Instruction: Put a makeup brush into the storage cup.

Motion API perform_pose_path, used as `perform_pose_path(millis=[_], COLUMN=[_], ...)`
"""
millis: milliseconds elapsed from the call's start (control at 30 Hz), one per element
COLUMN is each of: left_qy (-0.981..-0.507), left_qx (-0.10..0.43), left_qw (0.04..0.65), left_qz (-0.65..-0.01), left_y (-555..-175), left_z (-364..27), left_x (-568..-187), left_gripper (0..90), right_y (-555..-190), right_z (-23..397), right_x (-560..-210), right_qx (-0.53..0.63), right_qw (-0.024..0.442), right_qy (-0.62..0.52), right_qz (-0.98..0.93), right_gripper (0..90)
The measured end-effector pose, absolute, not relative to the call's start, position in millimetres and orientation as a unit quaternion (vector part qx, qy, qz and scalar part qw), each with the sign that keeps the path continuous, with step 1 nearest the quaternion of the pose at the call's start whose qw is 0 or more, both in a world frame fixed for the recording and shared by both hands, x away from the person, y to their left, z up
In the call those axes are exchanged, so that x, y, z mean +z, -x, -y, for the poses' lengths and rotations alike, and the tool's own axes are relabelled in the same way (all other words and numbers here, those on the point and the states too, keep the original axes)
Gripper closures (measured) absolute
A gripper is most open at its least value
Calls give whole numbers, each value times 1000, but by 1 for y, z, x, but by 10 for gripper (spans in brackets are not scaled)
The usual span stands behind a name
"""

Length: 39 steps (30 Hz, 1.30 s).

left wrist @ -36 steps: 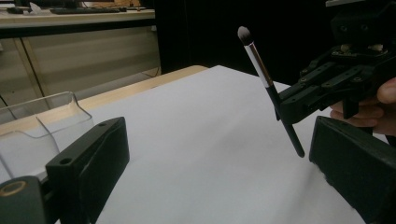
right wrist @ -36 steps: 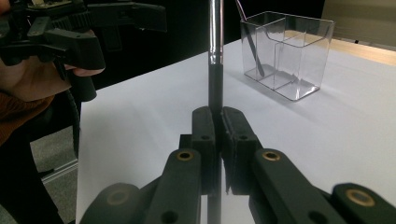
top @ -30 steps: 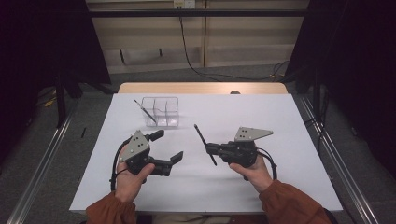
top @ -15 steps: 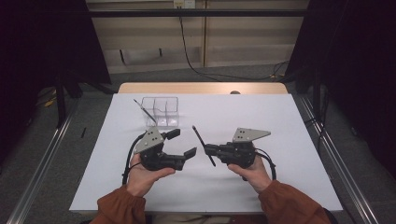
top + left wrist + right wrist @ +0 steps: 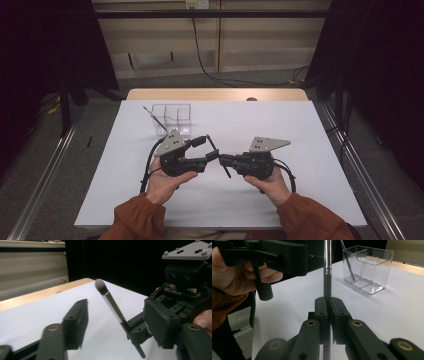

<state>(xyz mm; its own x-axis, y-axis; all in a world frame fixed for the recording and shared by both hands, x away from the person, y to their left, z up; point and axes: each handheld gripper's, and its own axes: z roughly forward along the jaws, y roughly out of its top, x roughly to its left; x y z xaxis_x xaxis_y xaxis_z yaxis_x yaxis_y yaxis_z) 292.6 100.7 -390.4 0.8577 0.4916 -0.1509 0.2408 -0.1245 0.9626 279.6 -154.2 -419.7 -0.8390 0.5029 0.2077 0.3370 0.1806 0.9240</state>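
Above the middle of the white table (image 5: 320,150), the right gripper (image 5: 222,159) pinches a slim makeup brush with a black handle, silver ferrule and grey-tipped bristles (image 5: 218,156). In the right gripper view its two black jaws are pressed together on the dark handle, and the brush (image 5: 327,270) rises straight up from between them. In the high view the brush slants, with its bristle end toward the far side of the table and its handle end toward the person.

The left gripper (image 5: 206,148) faces the right one from close by. Its jaws have just been closing, and the left gripper view shows them parted on either side of the brush (image 5: 110,302). The pads do not appear to touch the brush, though the near jaw is blurred, so contact there is hard to judge.

A clear plastic organiser box with compartments (image 5: 173,118) stands on the table beyond the left gripper, well apart from both grippers. A second thin, dark-handled brush (image 5: 154,118) leans in its left compartment and sticks out over the rim. The right gripper view shows the box (image 5: 368,270) with this brush (image 5: 348,262) resting inside one compartment.

The person's hands, in rust-orange sleeves (image 5: 140,220), hold the grippers from the near edge.
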Motion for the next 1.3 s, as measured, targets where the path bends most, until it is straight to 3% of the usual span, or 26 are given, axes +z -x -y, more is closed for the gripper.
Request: perform_pose_path(millis=[200, 533, 1300], left_qy=[-743, -743, -750], left_qx=[101, 83, 43], left_qw=[611, 611, 612], left_qz=[-254, -259, -246], left_y=[-295, -297, -296], left_z=[-98, -95, -90], left_x=[-393, -395, -395], left_gripper=[564, 734, 840], right_y=[-280, -279, -279], right_z=[154, 154, 148], right_x=[-420, -420, -426], right_qx=[578, 577, 571], right_qw=[71, 69, 63], right_qy=[-275, -273, -268], right_qz=[-765, -766, -774], right_gripper=[845, 845, 843])
